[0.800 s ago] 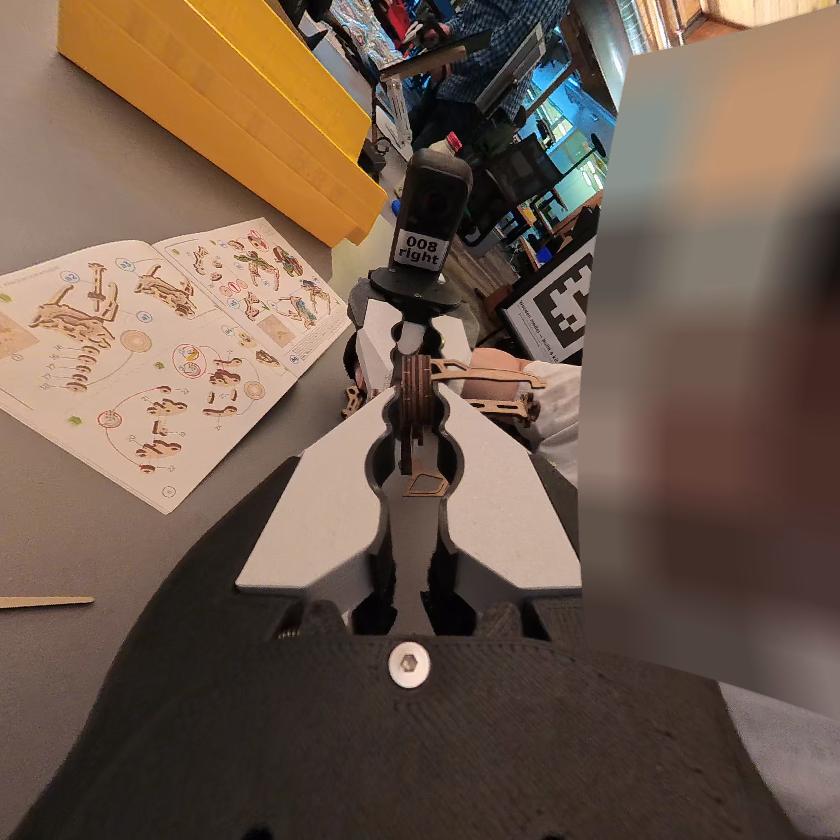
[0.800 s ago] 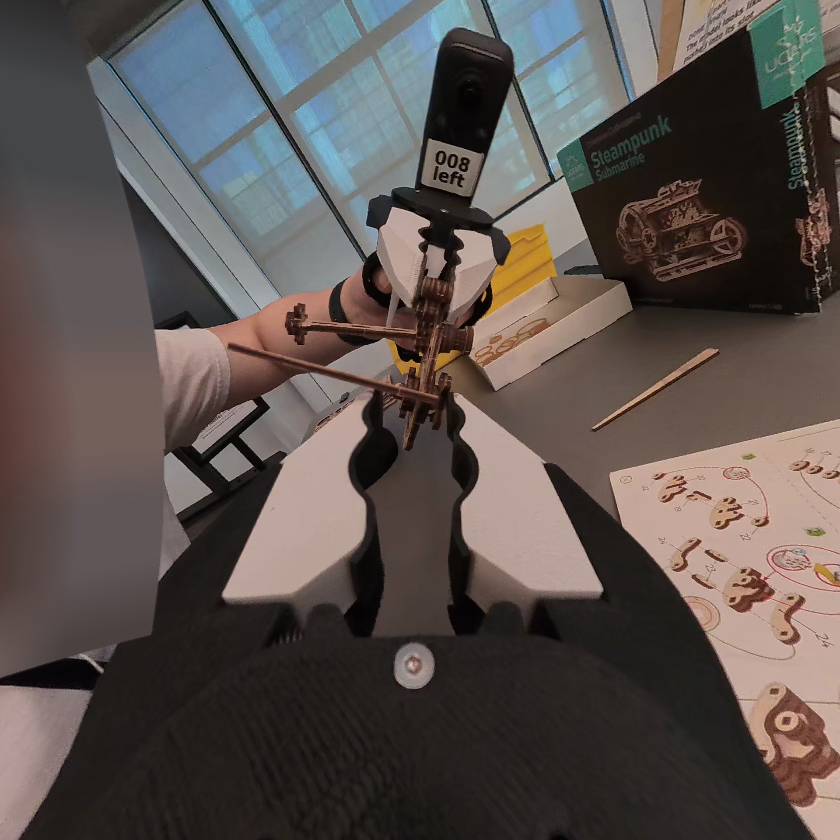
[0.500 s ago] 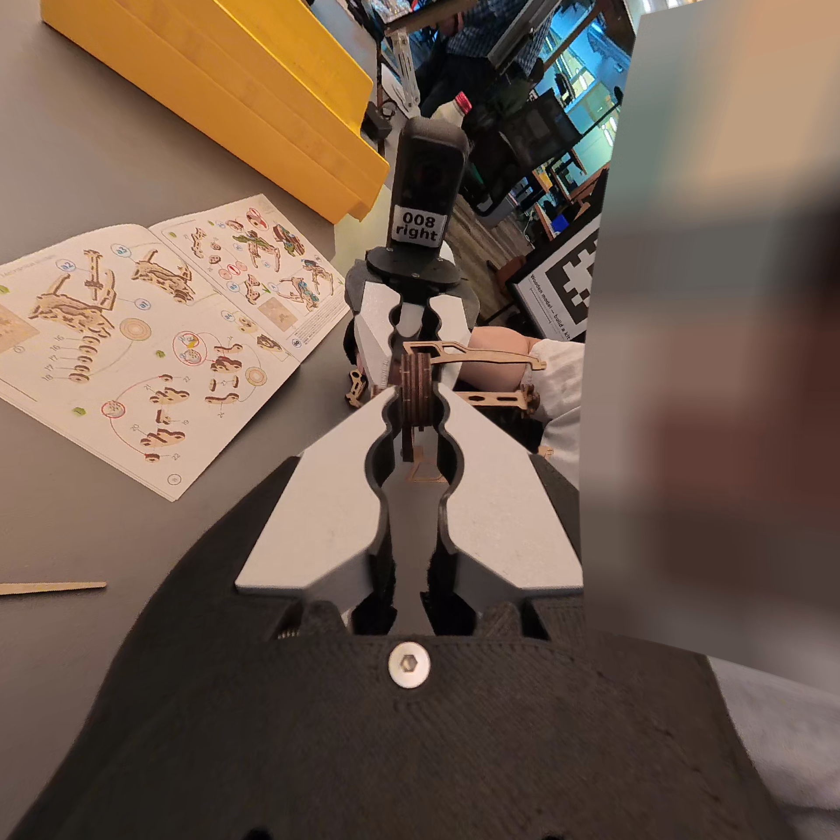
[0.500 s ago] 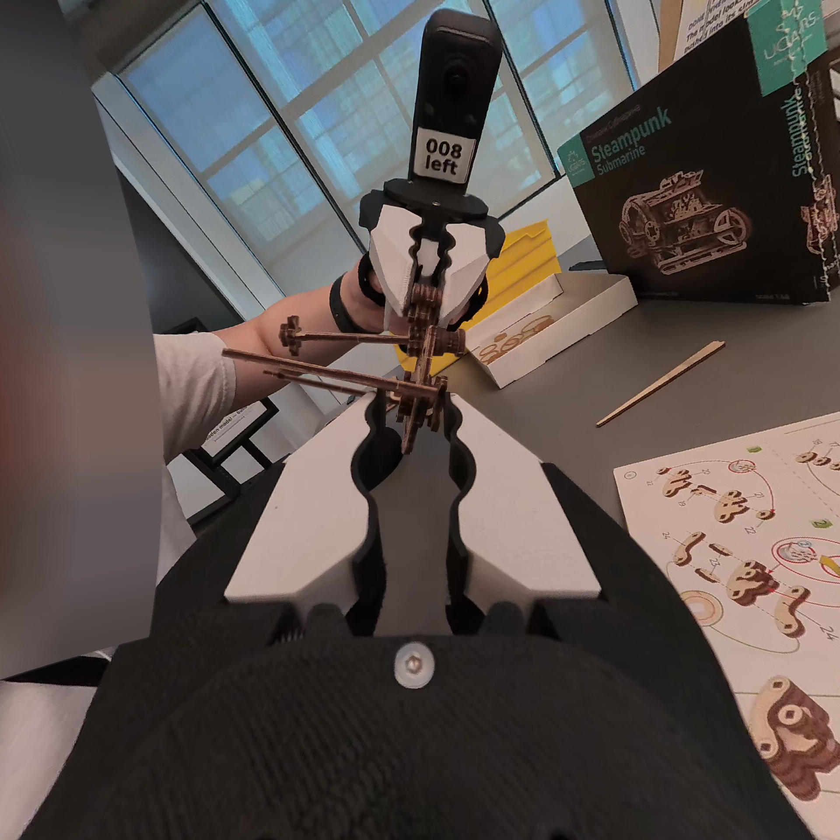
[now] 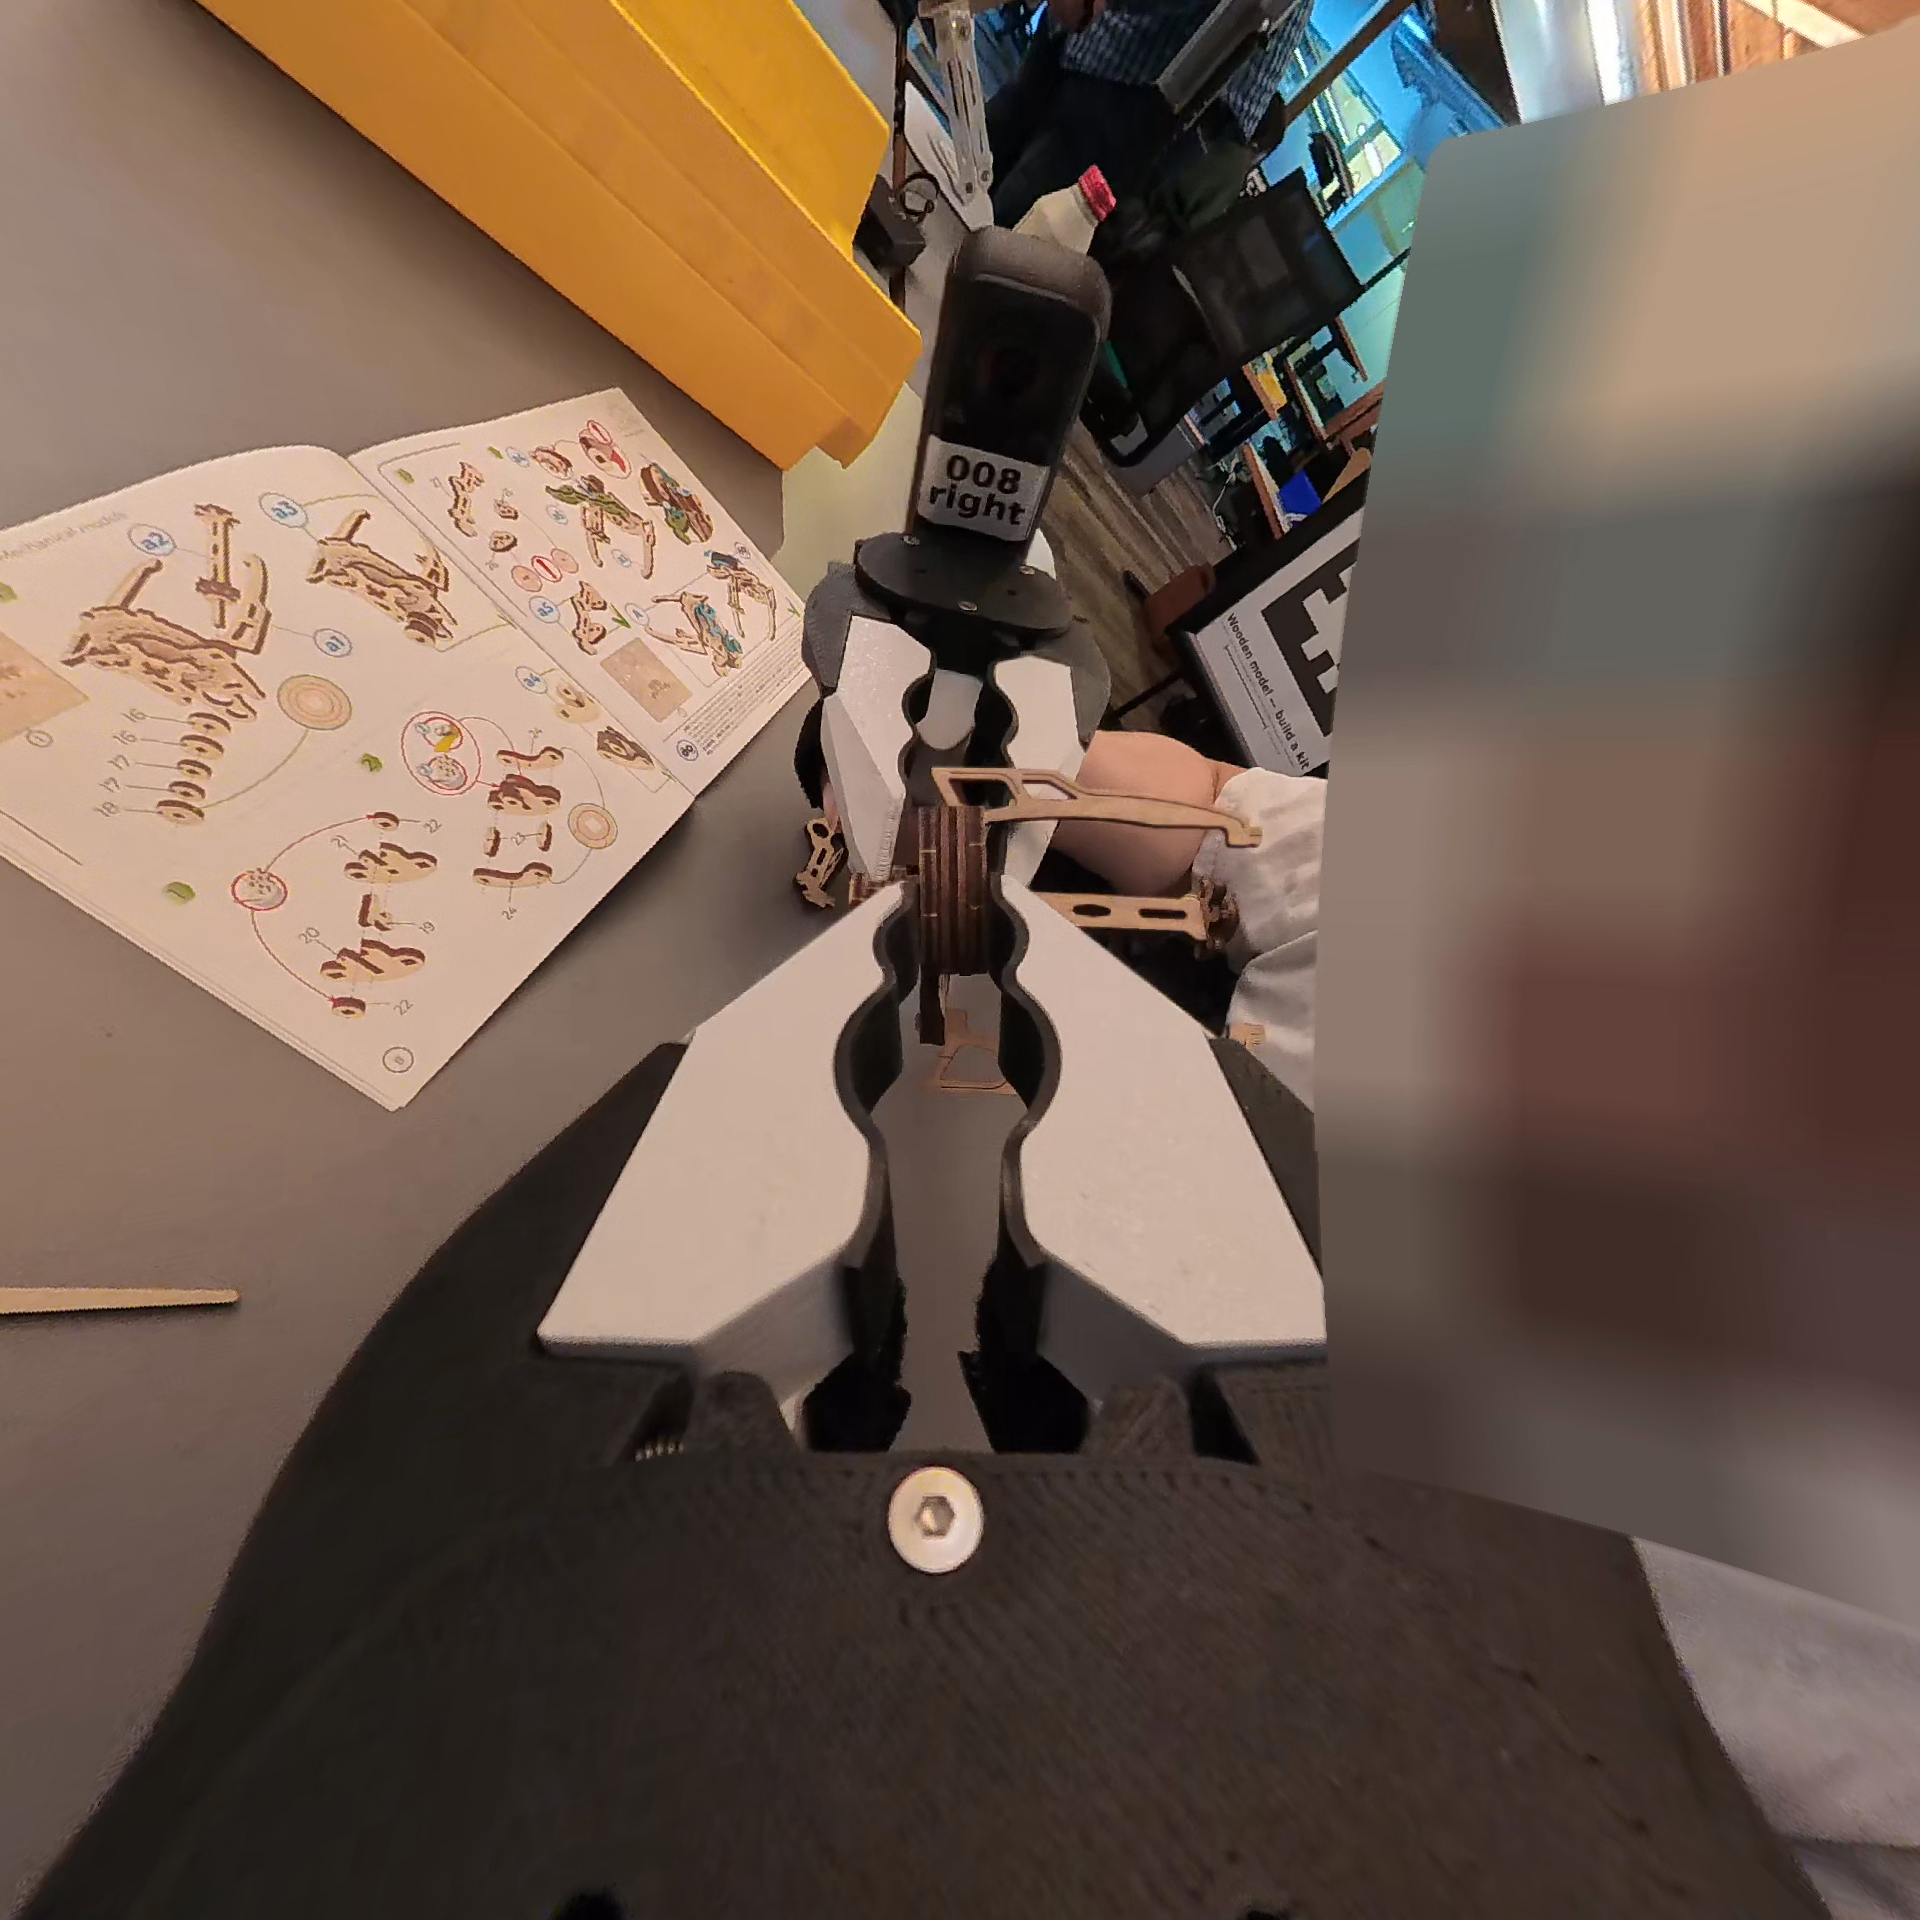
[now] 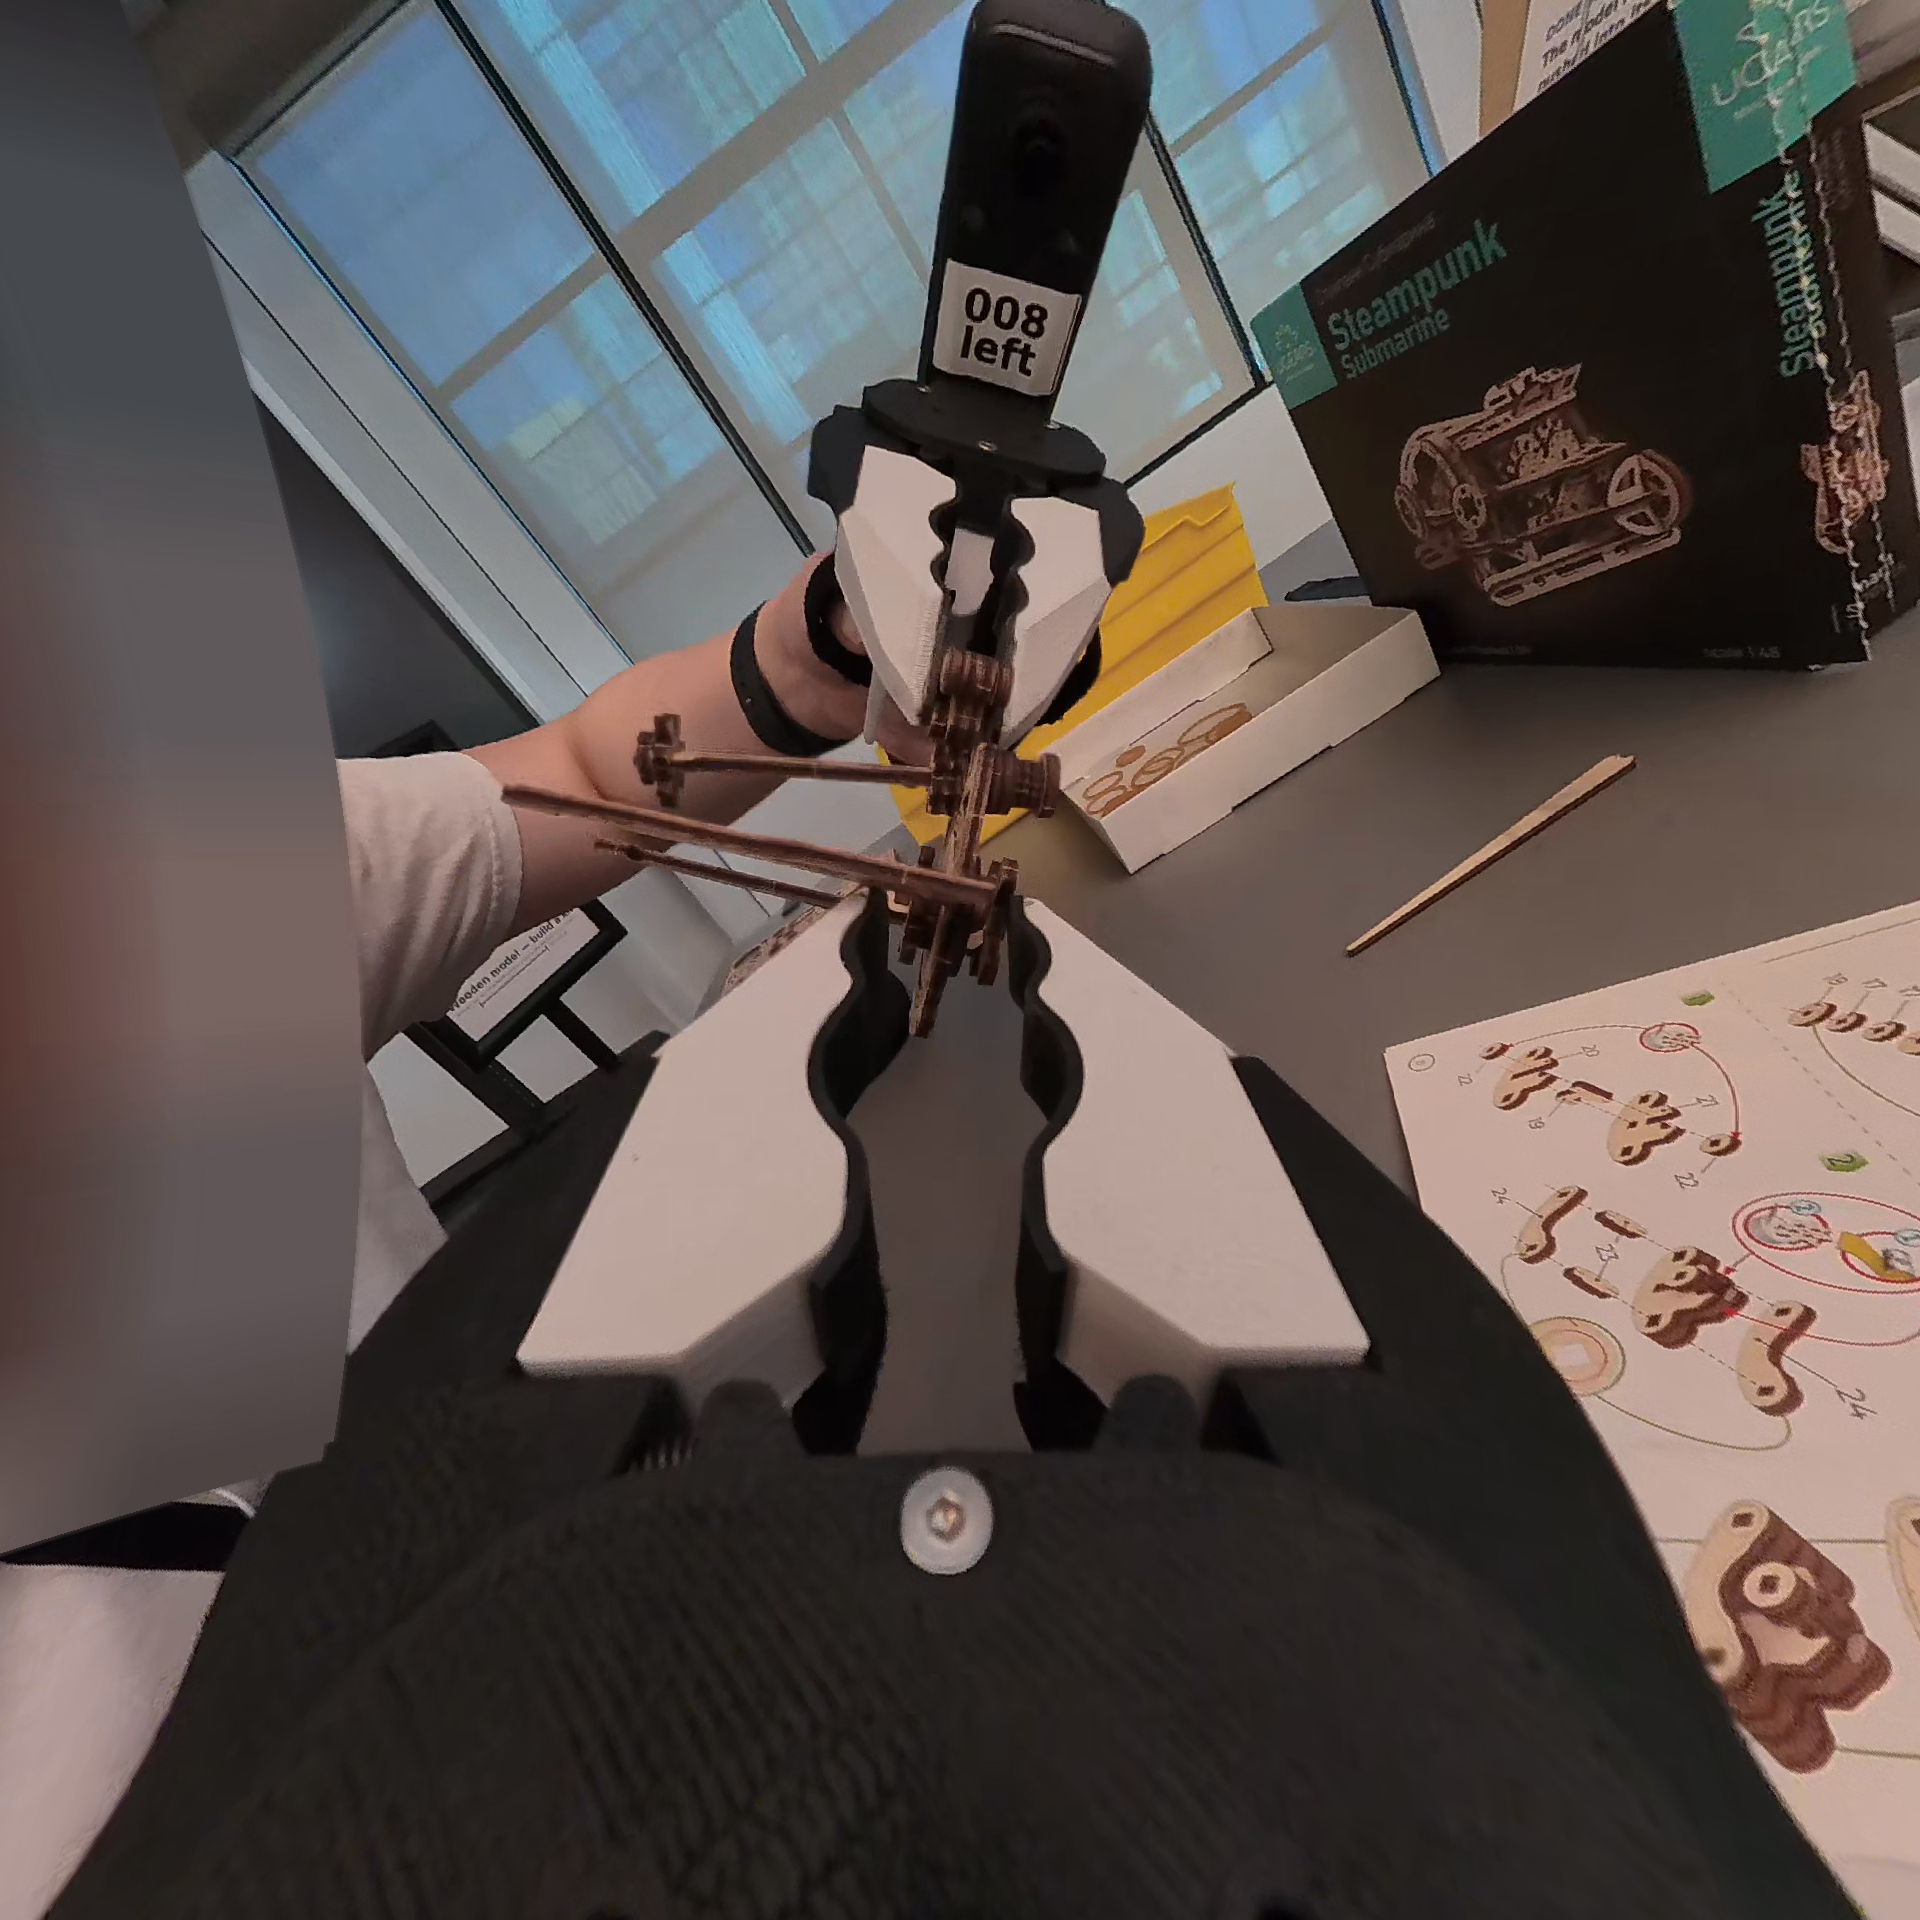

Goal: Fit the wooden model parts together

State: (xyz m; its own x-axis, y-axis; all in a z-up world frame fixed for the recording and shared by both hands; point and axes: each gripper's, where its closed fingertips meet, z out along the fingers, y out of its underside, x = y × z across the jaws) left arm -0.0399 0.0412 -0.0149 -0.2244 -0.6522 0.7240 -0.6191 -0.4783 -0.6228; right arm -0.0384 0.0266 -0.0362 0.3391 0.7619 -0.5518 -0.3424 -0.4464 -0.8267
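Left wrist view, left to right. Flat wooden stick [image 5: 114,1299] on the grey bench [image 5: 156,312] at 9 o'clock. Open instruction booklet [image 5: 343,727] at 10 o'clock; yellow bins [image 5: 644,177] beyond it at 11 o'clock.

Centre: left hand-held gripper [image 5: 951,914] closed narrow on the layered disc stack of the wooden model [image 5: 951,899], held up off the bench. Right hand-held gripper [image 5: 951,821] faces it from 12 o'clock, tips against the same assembly. Thin flat arm [image 5: 1101,810] sticks out toward 3 o'clock.

Right wrist view, left to right. Three slim rods of the wooden model [image 6: 951,904] run toward 9 o'clock, one ending in a small gear. Right hand-held gripper [image 6: 945,935] clamped narrow on the model's lower part; left hand-held gripper [image 6: 961,675] pinches its upper end at 12 o'clock. White tray [image 6: 1247,727] with loose discs at 1 o'clock, dark kit box [image 6: 1579,416] behind it. Wooden stick [image 6: 1486,852] at 2 o'clock, booklet [image 6: 1662,1195] at 4 o'clock.
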